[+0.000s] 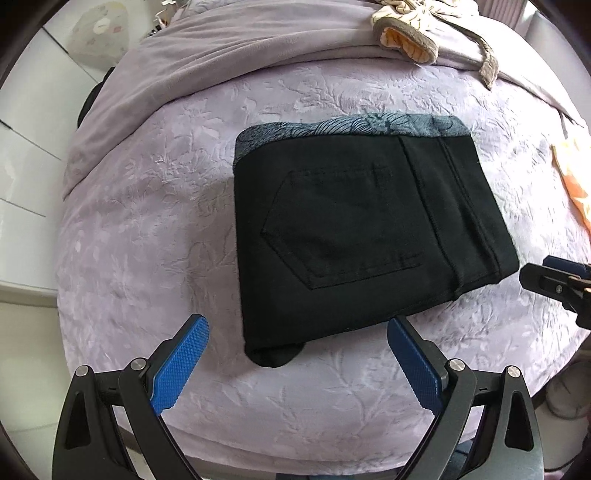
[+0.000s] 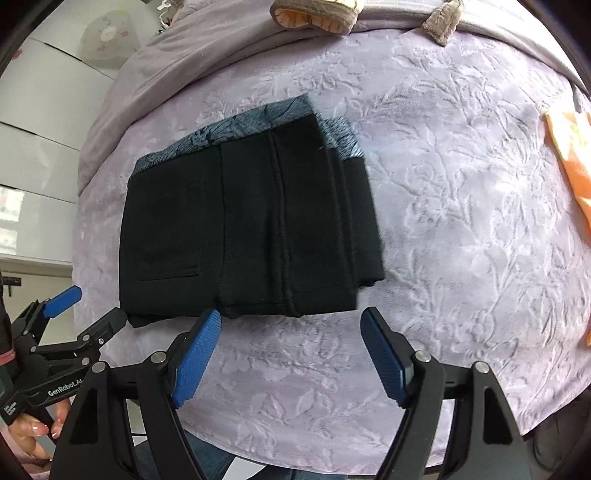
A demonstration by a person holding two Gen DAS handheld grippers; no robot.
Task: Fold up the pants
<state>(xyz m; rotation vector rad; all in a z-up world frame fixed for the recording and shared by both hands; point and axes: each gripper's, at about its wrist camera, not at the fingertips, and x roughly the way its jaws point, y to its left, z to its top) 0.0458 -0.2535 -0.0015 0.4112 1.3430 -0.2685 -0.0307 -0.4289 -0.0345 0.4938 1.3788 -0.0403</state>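
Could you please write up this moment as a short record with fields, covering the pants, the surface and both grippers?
surface: lilac embossed bedspread
pants: black pants, folded into a compact rectangle, lying flat on the bedspread, patterned grey waistband at the far edge
back pocket: facing up, on the left part of the fold
left gripper: jaws open, nothing between them, just short of the near edge of the pants
right gripper: jaws open, nothing held, at the near edge of the pants
other items: beige garment at the far side; orange cloth at right

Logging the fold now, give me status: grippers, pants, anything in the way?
Left gripper open, empty. Right gripper open, empty. Black pants folded flat on bedspread. Nothing in the way.
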